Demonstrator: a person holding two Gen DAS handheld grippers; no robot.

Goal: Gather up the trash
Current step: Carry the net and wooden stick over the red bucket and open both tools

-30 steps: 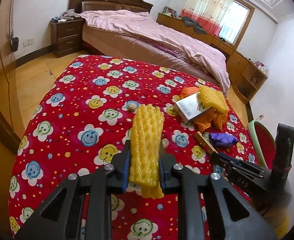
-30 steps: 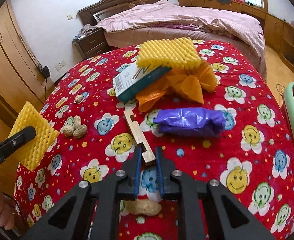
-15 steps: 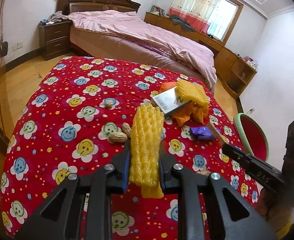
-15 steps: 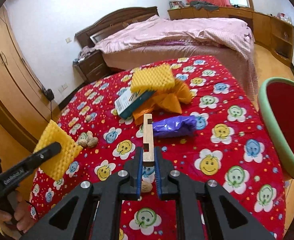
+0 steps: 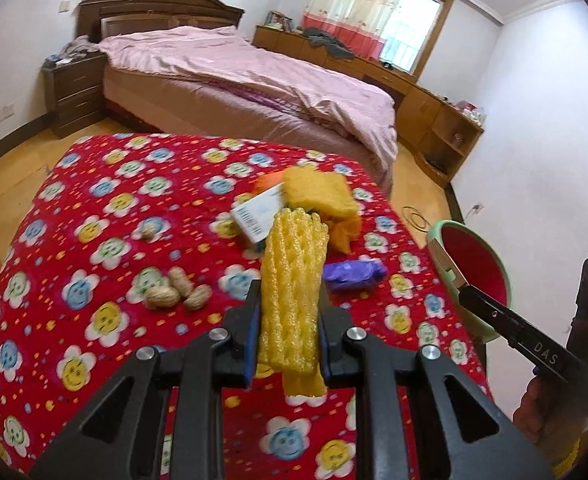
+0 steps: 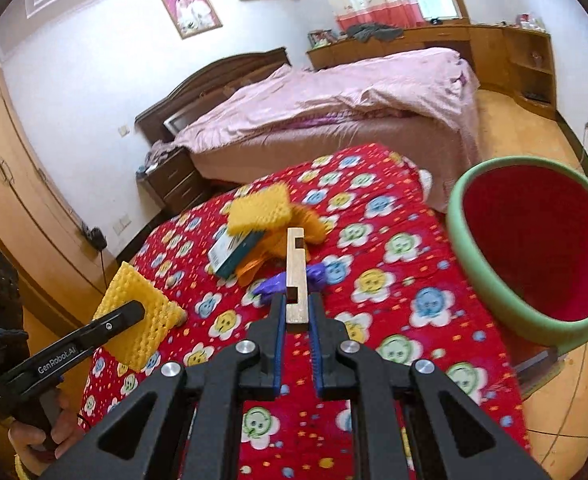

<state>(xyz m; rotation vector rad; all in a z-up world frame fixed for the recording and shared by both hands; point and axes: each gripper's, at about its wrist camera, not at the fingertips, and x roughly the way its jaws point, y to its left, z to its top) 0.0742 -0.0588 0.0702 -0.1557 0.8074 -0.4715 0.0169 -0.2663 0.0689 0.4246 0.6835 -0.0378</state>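
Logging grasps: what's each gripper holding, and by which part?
Left gripper: yellow foam net, gripped near its lower end. Right gripper: notched wooden strip, by its near end.

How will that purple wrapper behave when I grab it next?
The purple wrapper looks like thin crinkled film, so it will probably crumple and flop, not hold shape. It seems light, so a nudge may slide it across the red cloth. Its glossy surface could slip, so pinch a bunched fold. Both grippers are full now: left holds foam net, right a wood strip.

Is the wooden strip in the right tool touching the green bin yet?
Apart. In the right wrist view, the wooden strip is clamped in the right tool, with red tablecloth plainly visible between it and the green bin.
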